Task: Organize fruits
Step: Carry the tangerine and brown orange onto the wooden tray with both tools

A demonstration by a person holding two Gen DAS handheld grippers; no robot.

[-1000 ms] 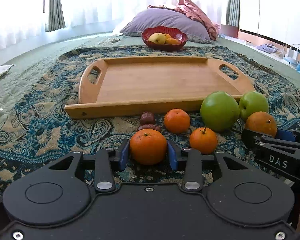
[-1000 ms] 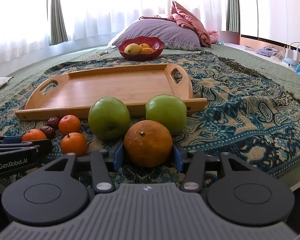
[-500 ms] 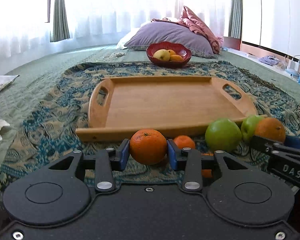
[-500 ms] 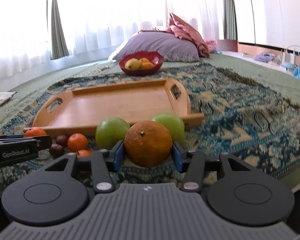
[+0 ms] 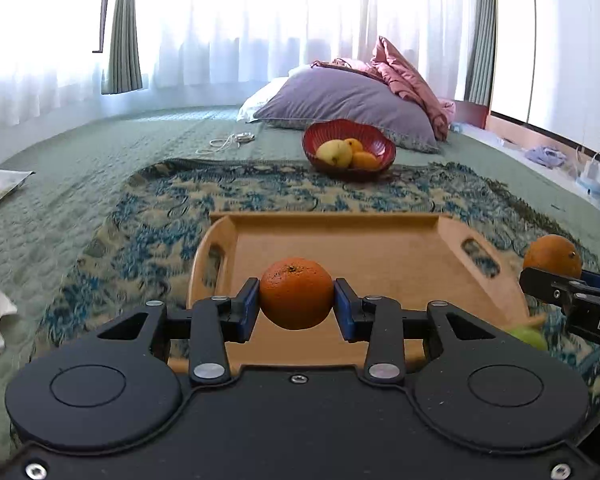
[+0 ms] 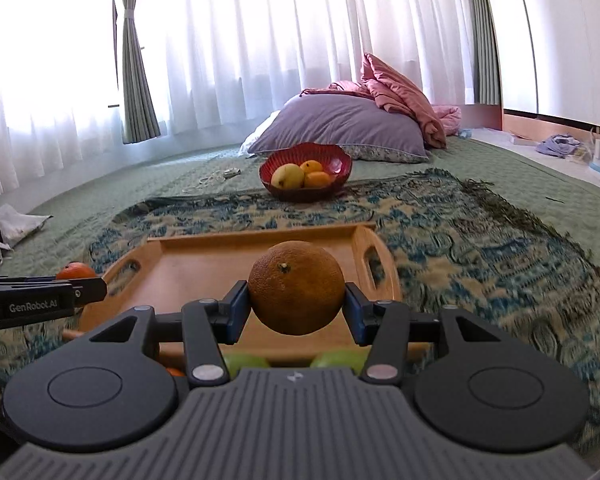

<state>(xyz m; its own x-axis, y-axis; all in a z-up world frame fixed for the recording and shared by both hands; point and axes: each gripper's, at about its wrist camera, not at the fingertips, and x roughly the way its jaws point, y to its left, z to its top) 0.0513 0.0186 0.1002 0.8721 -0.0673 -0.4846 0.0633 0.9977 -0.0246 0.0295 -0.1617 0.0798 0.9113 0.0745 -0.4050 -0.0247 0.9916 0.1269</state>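
My left hand-held gripper [image 5: 296, 304] is clamped on a small bright tangerine [image 5: 296, 293], its blue pads pressed against both sides of the fruit at the centre of the left wrist view. The tangerine hangs in the air over the near end of the wooden tray [image 5: 380, 248], which fills the middle of that frame and lies on the patterned blue throw [image 5: 172, 200] spread over the green bed cover [image 5: 80, 152].

My right hand-held gripper [image 6: 296, 312] is closed on a larger, duller orange [image 6: 296, 287], stem end turned towards the camera, pads tight against its flanks. It too is held above the near edge of the tray [image 6: 204, 264], in the centre of the right wrist view. Just under the gripper, at the lower middle of that frame, I see the tops of two green apples [image 6: 246, 361] peeking out in front of the tray's near rim.

Each gripper shows in the other's camera: the right one with its orange at the right edge of the left view, the left one with its tangerine at the left edge of the right view.

Beyond the tray, in the upper middle of both frames, a red bowl [image 6: 306, 176] holding yellow and orange fruit sits at the far edge of the throw, in front of a purple pillow [image 6: 340, 124].
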